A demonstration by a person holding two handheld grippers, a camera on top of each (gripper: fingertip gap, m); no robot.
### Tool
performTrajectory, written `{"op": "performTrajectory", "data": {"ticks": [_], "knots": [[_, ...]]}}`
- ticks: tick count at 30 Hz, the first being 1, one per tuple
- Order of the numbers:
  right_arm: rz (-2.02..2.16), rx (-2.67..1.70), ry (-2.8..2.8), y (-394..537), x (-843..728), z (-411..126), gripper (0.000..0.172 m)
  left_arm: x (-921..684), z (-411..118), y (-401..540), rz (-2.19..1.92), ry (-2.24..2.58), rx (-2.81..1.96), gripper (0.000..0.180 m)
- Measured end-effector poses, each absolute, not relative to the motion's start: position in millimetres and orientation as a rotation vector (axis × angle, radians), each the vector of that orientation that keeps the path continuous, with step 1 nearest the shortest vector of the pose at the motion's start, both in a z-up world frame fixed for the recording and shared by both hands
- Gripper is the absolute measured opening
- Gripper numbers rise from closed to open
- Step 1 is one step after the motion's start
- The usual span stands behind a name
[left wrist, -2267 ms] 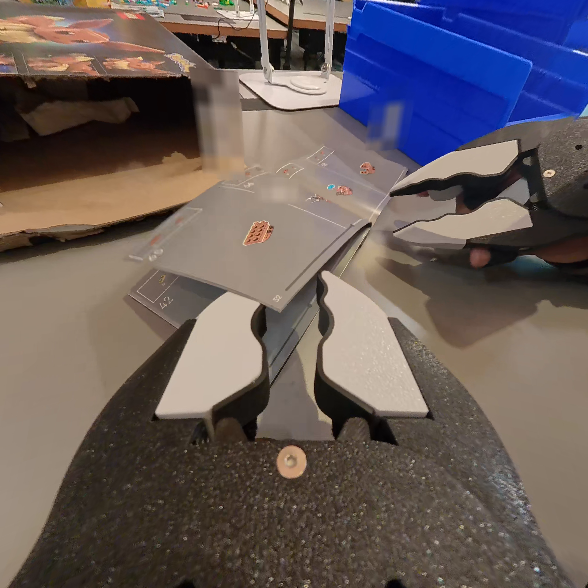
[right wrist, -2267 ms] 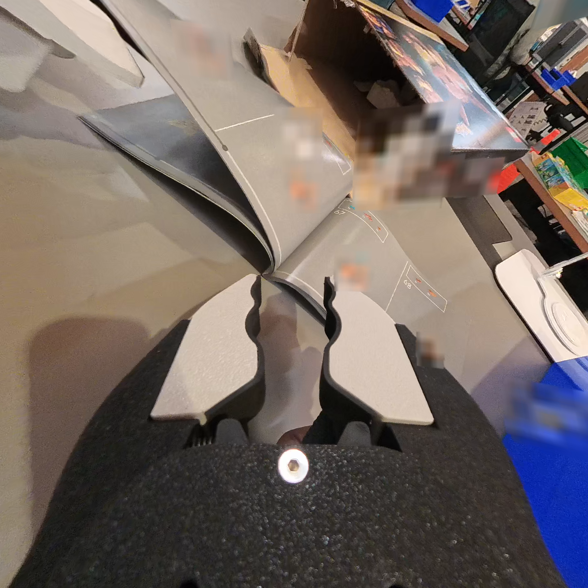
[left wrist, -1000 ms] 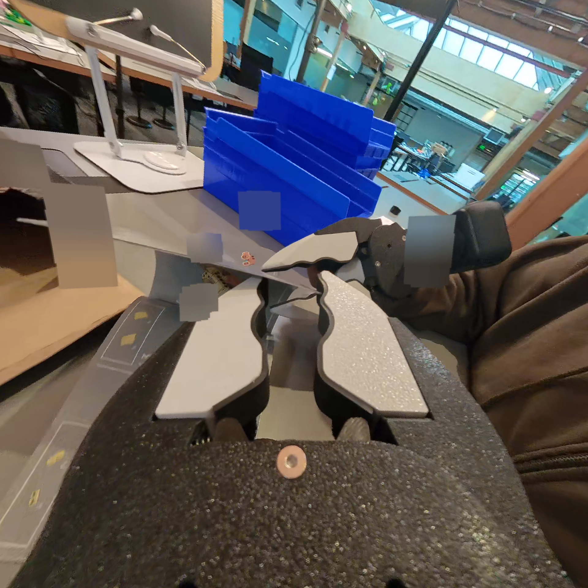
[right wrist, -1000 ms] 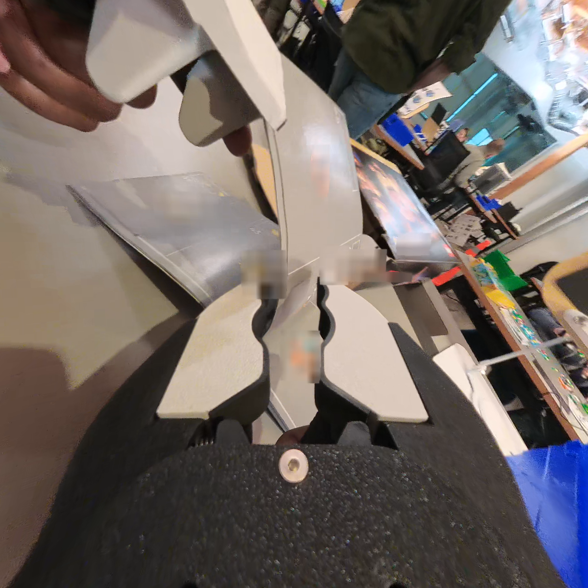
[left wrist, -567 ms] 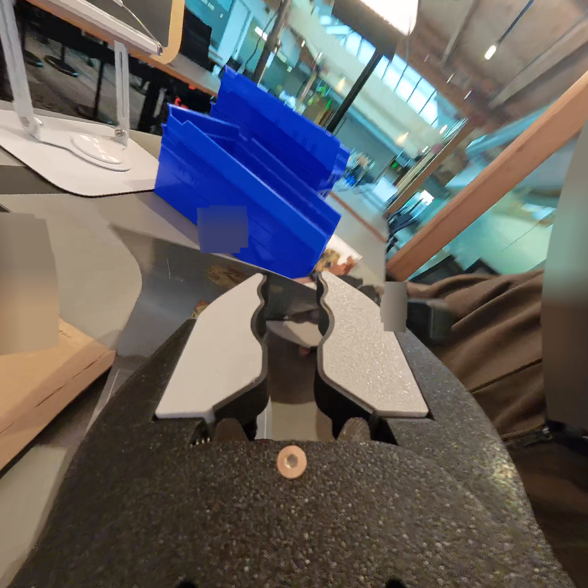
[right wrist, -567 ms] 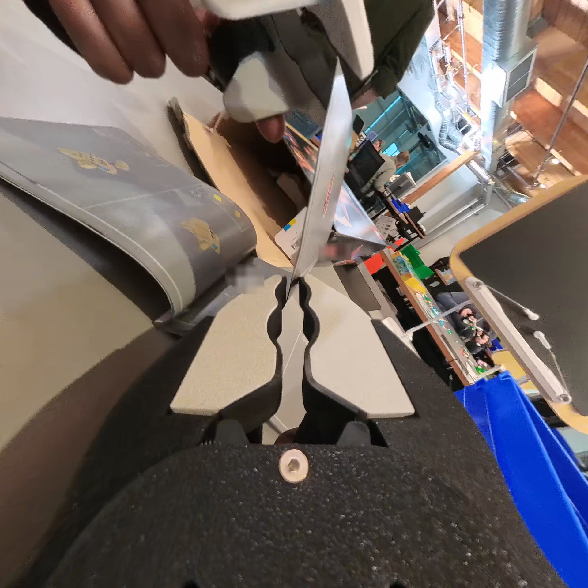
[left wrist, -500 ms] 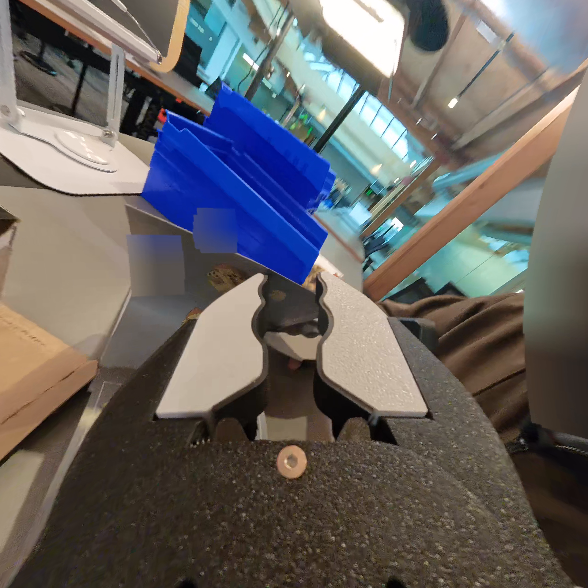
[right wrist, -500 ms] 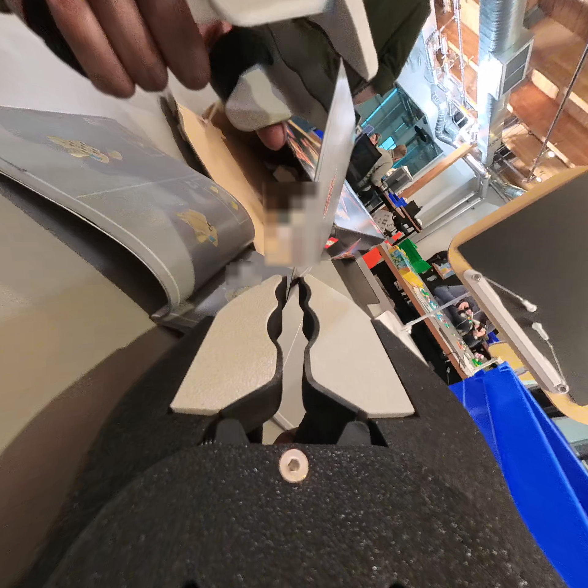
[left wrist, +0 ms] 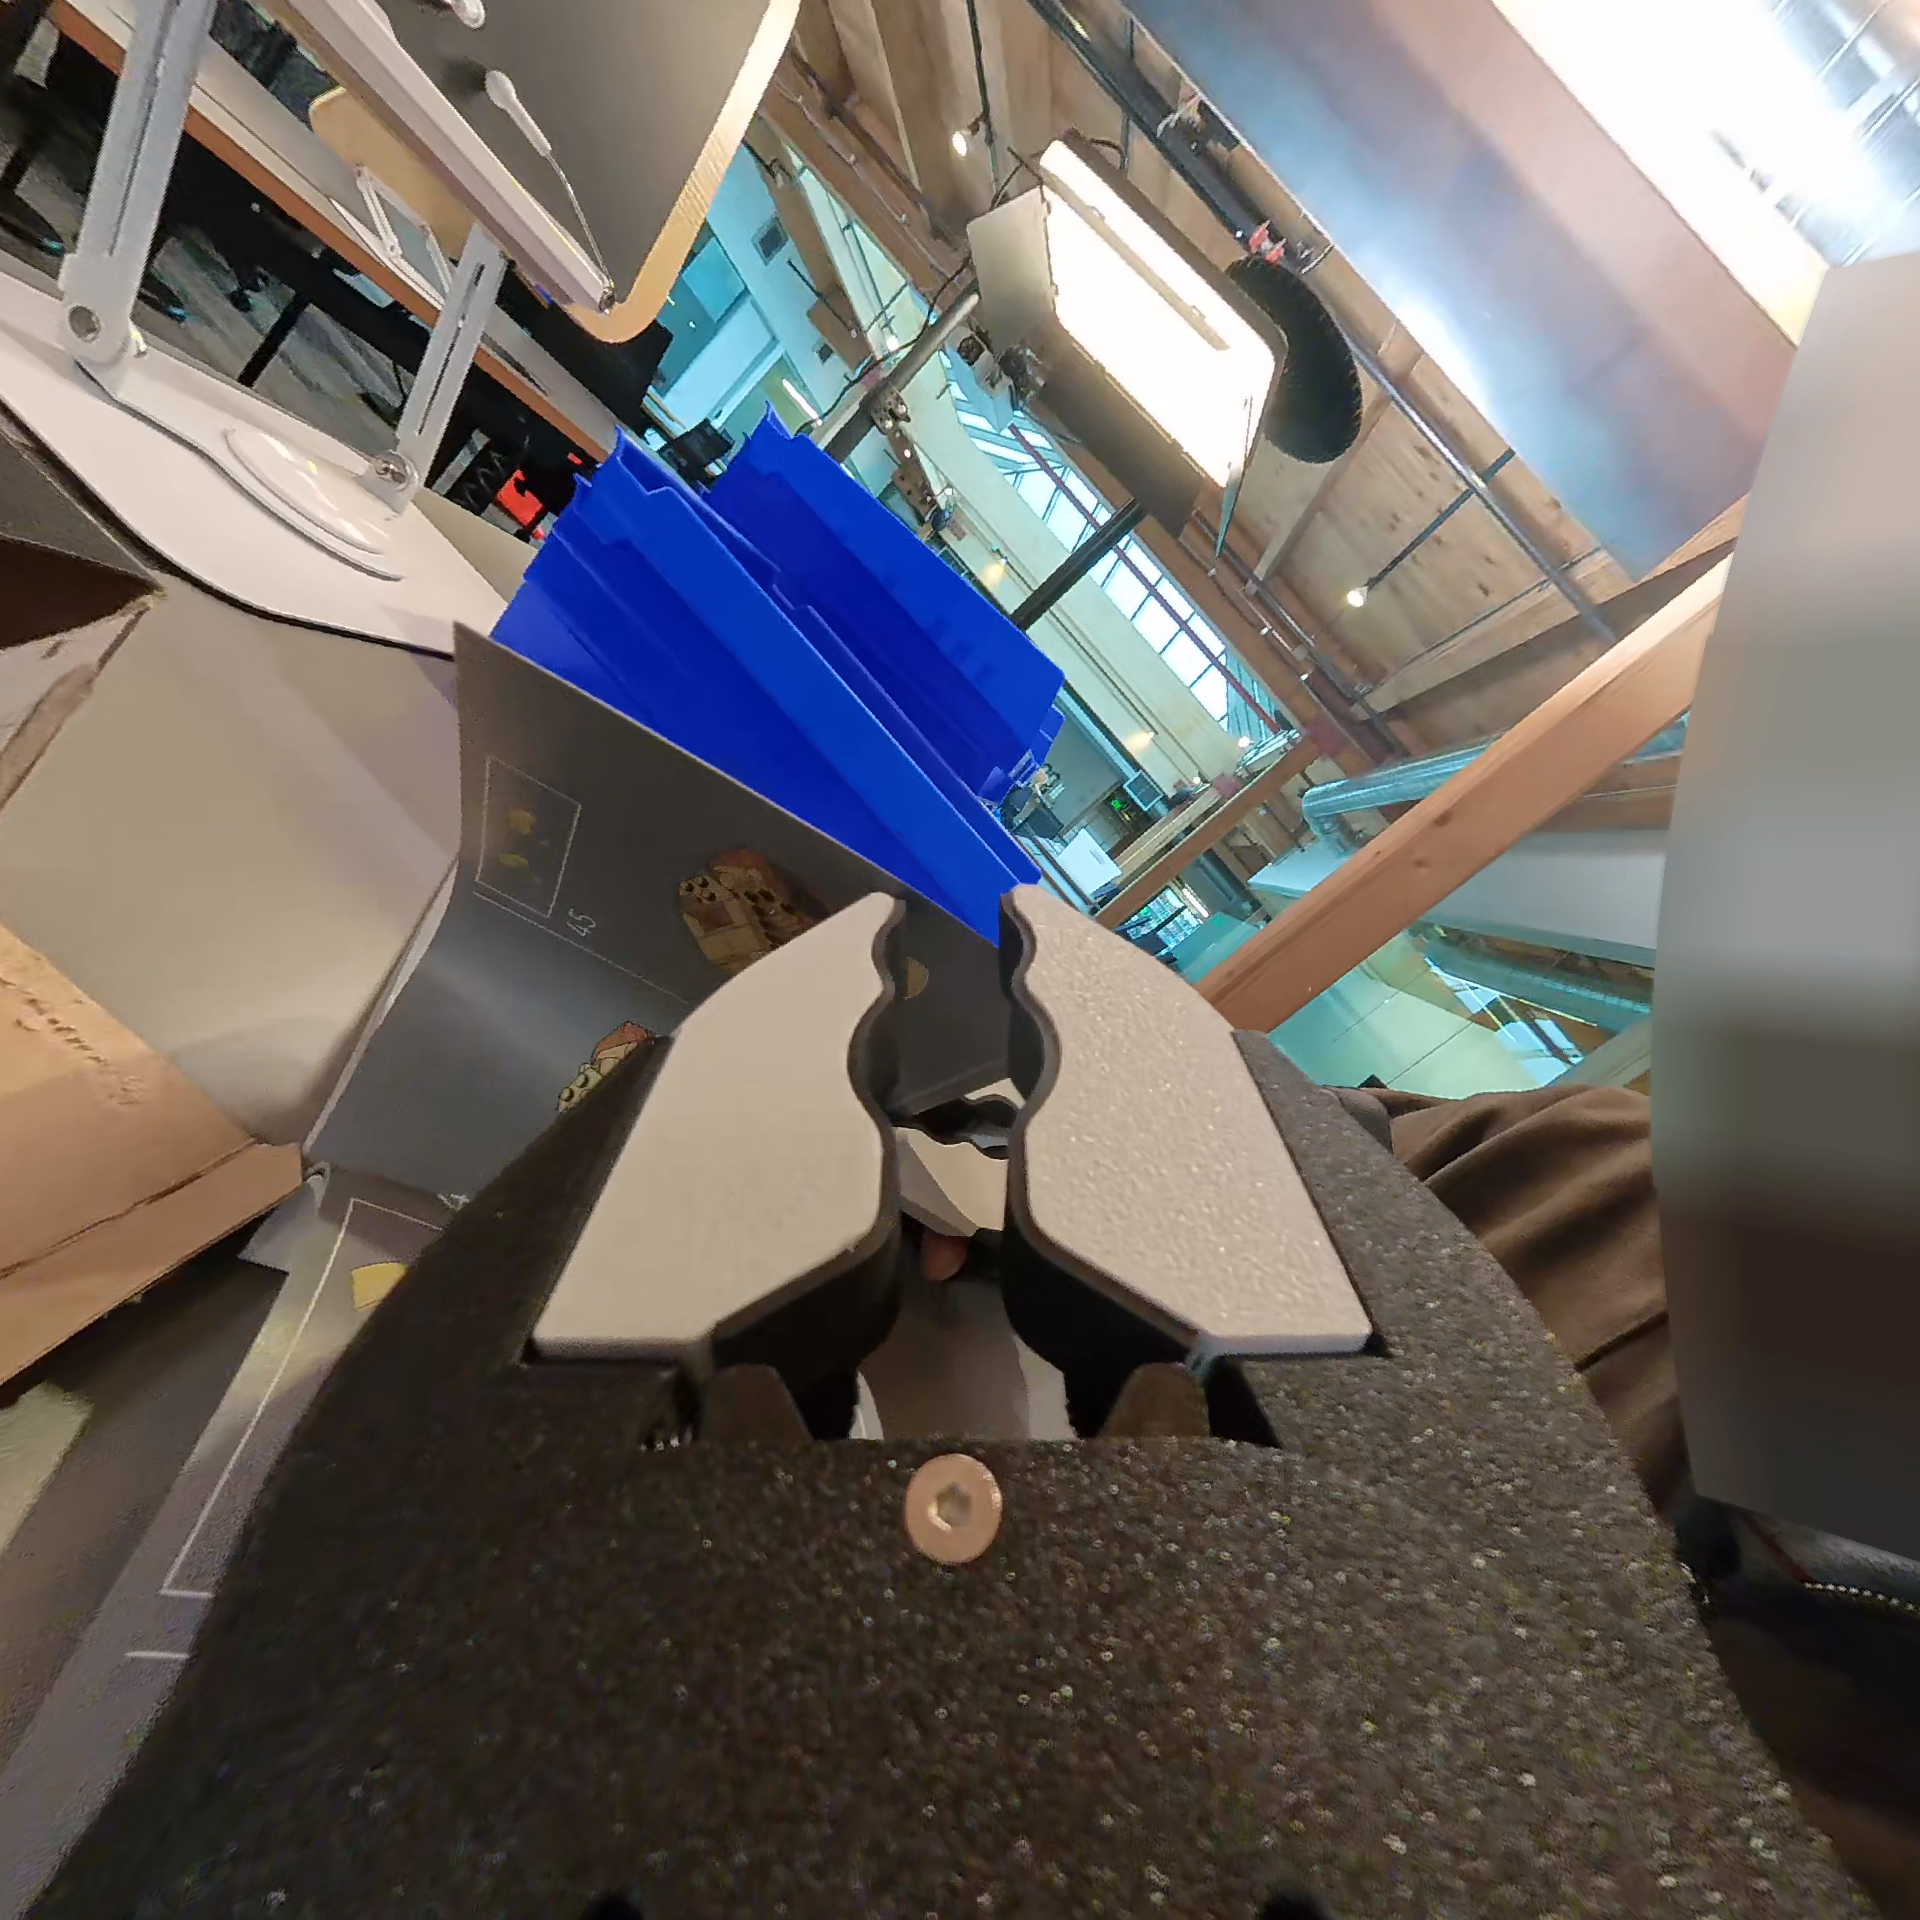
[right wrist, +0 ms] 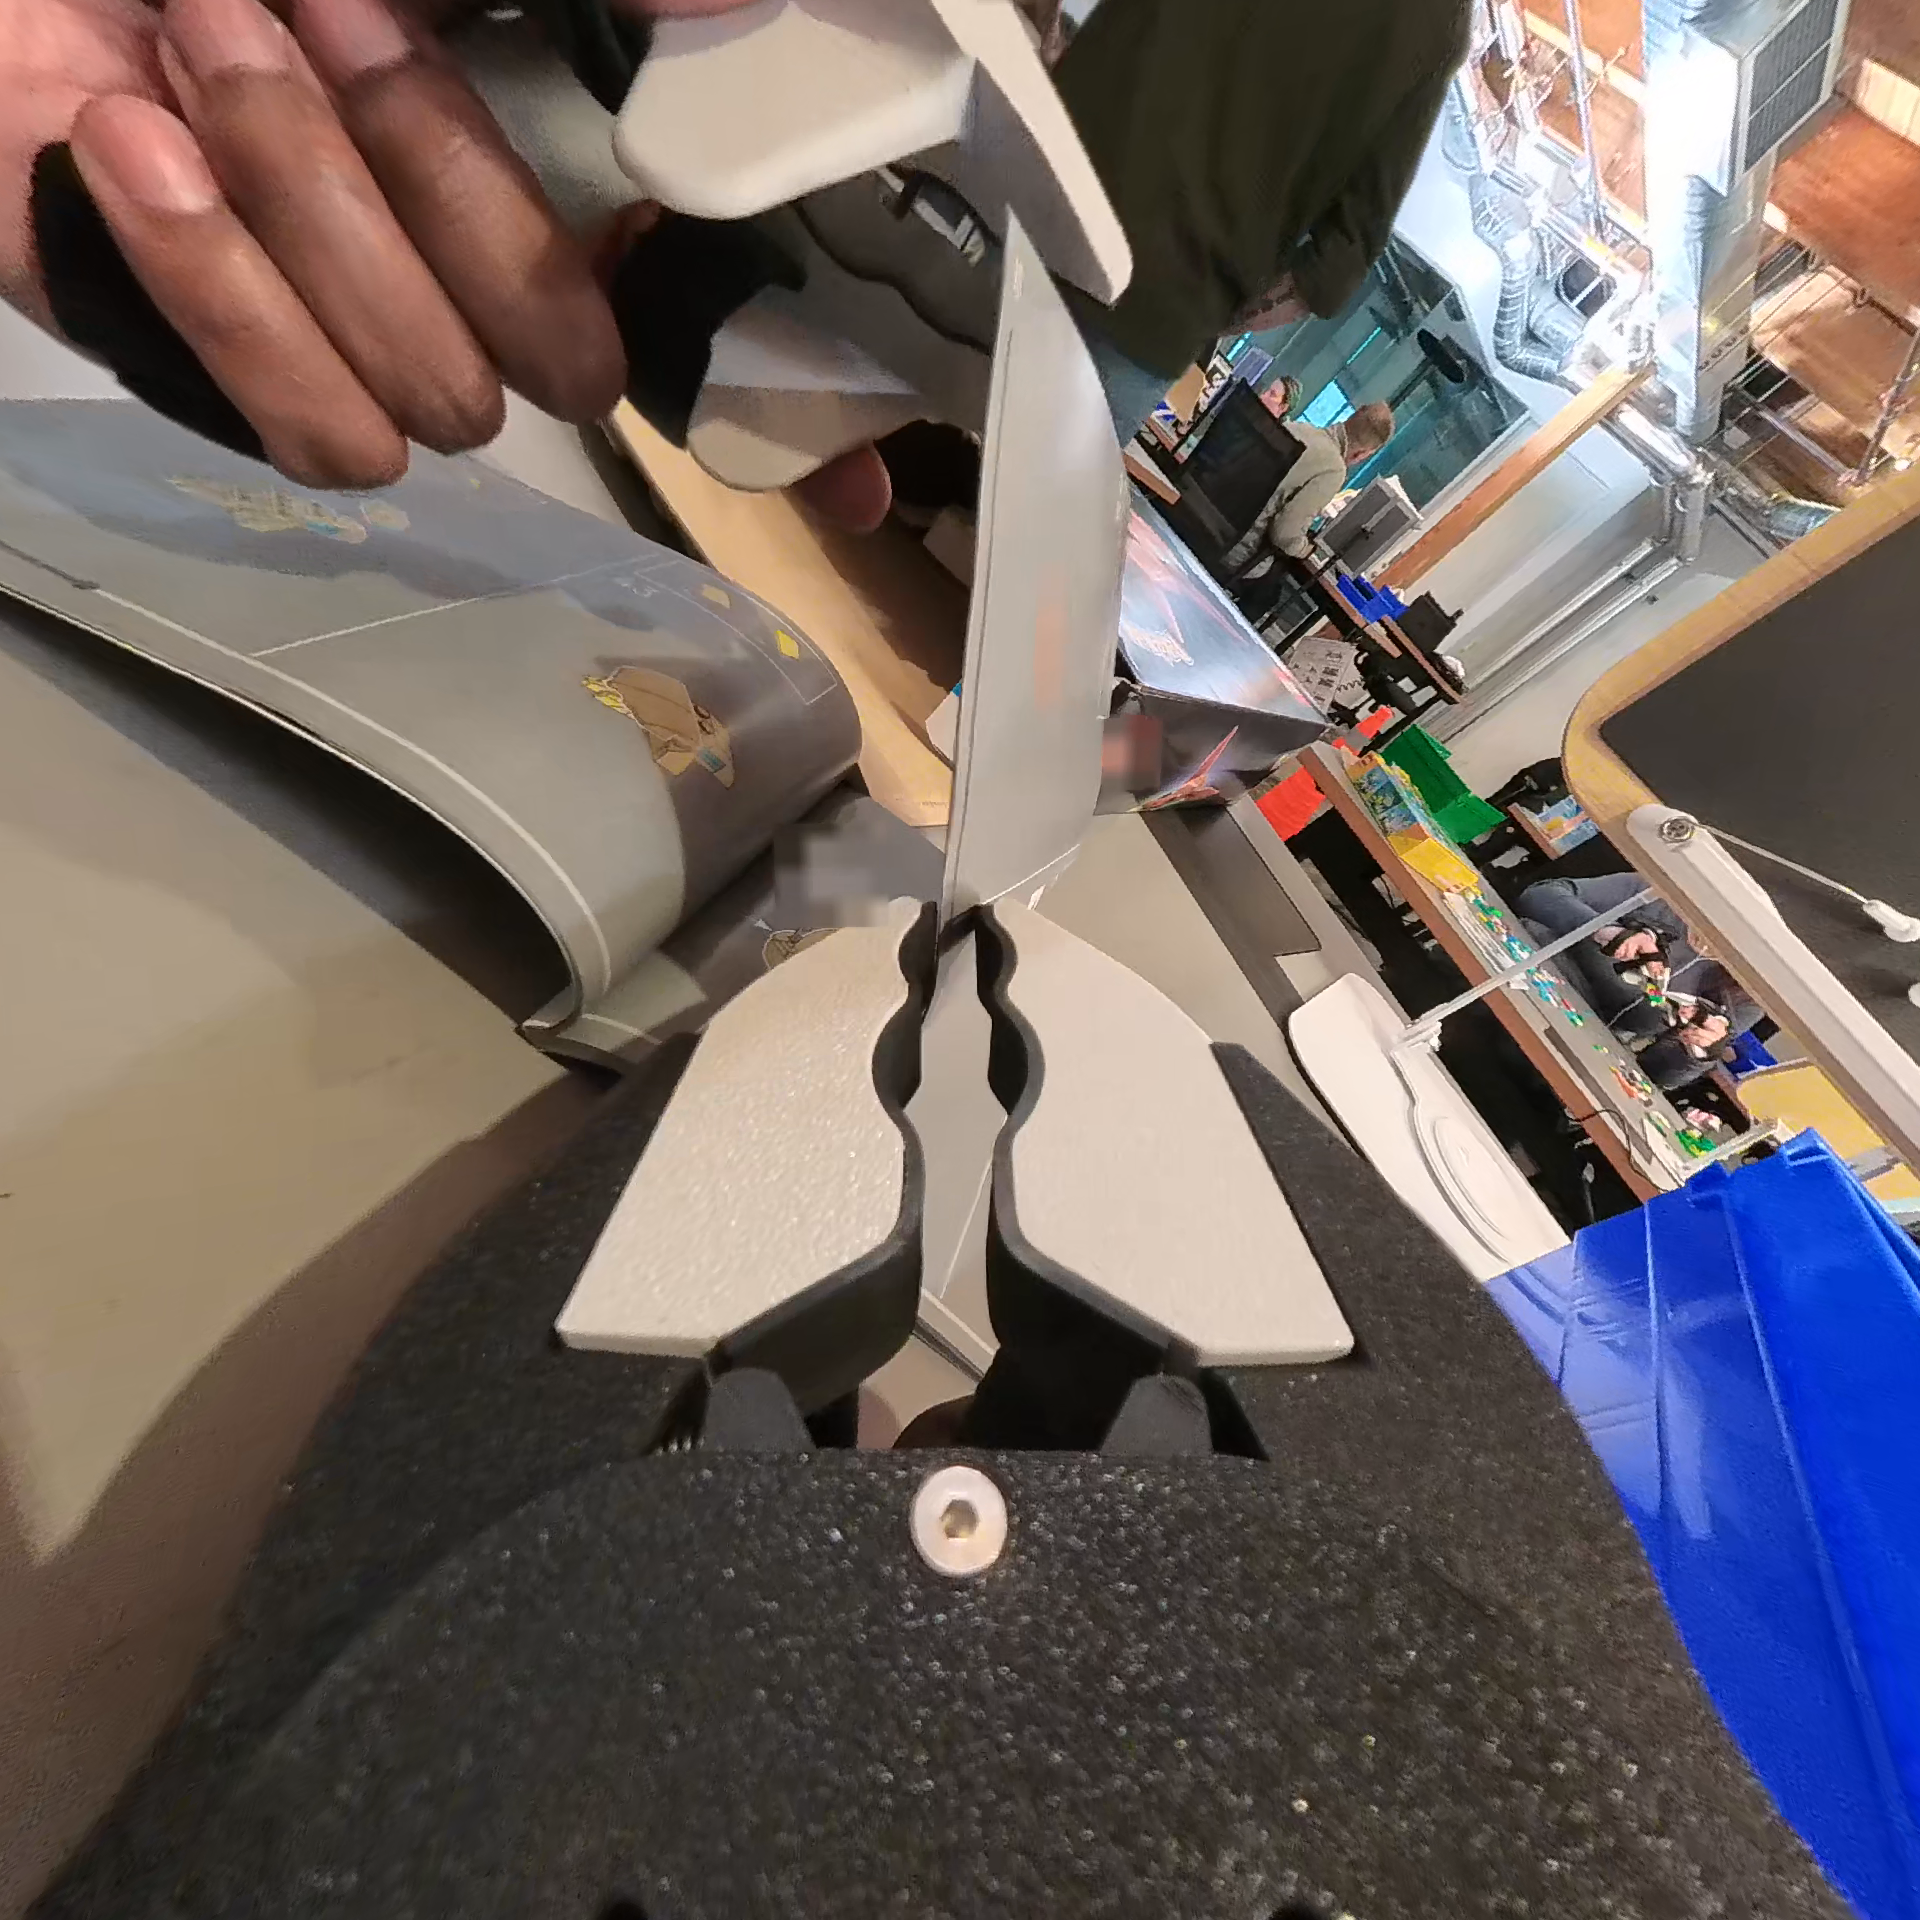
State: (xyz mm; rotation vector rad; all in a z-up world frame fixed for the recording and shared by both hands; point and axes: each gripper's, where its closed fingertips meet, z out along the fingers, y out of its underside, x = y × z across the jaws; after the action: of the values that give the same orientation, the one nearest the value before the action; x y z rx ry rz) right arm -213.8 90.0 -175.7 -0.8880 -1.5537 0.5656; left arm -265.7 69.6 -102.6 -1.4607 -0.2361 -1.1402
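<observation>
A grey instruction booklet (right wrist: 468, 665) lies open on the grey table (right wrist: 208, 1039). My right gripper (right wrist: 956, 925) is shut on the lower edge of one page (right wrist: 1029, 623), which stands upright and edge-on. My left gripper (right wrist: 966, 312) is above it, held by a hand (right wrist: 312, 260). Its fingers straddle the page's top edge: the upper finger (right wrist: 883, 104) touches it and the lower finger (right wrist: 790, 436) stands clear. In the left wrist view the same page (left wrist: 644, 831) runs between the parted fingers of the left gripper (left wrist: 951, 914), which counts as open.
Stacked blue bins (left wrist: 790, 707) stand behind the page and also show in the right wrist view (right wrist: 1766, 1455). A torn cardboard box (left wrist: 104, 1122) is on the left. A white lamp base (right wrist: 1423, 1122) sits on the table. A brown sleeve (left wrist: 1538, 1195) is on the right. The left gripper's tips are roughly 10 cm from the right gripper's.
The right gripper closed on the page about a second ago and has kept hold. The left jaws have narrowed around the page's top edge, and the left wrist view has tilted upward.
</observation>
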Motion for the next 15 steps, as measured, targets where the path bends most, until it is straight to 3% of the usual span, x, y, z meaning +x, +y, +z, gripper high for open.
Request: {"op": "performTrajectory", "data": {"ticks": [15], "knots": [[0.594, -0.888, -1.54, 89.4, -212.5, -172.7, 0.008, -264.6, -100.8, 69.3, -1.21, -0.259, -1.366, 0.007]]}}
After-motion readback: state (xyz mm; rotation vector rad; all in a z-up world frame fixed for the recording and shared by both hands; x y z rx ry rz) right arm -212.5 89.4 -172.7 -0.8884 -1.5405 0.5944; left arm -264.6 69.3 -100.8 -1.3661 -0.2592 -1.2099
